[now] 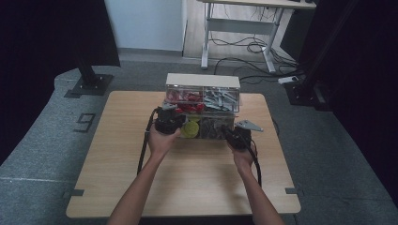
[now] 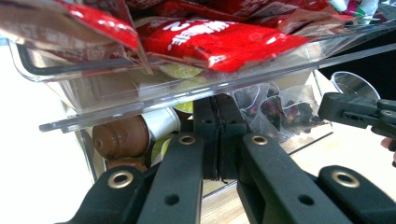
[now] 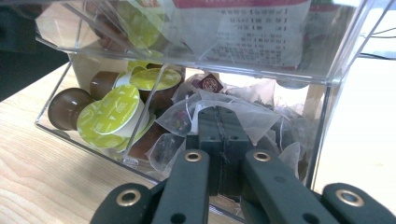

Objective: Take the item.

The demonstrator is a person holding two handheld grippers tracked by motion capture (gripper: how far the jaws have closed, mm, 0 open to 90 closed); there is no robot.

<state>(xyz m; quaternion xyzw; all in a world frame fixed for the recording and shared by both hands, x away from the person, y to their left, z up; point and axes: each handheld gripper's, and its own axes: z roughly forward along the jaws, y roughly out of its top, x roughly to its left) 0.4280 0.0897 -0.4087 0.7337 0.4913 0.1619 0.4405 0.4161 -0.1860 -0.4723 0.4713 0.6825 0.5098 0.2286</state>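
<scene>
Clear two-level box [image 1: 202, 101] sits at far middle of the wooden surface [image 1: 117, 154]. Both tools right up against its lower front. Left tool [image 2: 218, 135]: jaws together, nothing btwn them, tips just under the upper tray w/ red packets [image 2: 219, 39], brown capsules [image 2: 121, 137] close at its left. Right tool [image 3: 220, 140]: jaws together, empty, tips at the lower bin's clear front, tea bags [image 3: 224, 109] directly ahead, green-lidded capsules [image 3: 112, 112] to its left. From above, left tool [image 1: 170, 118] & right tool [image 1: 233, 135] flank the lower bin.
</scene>
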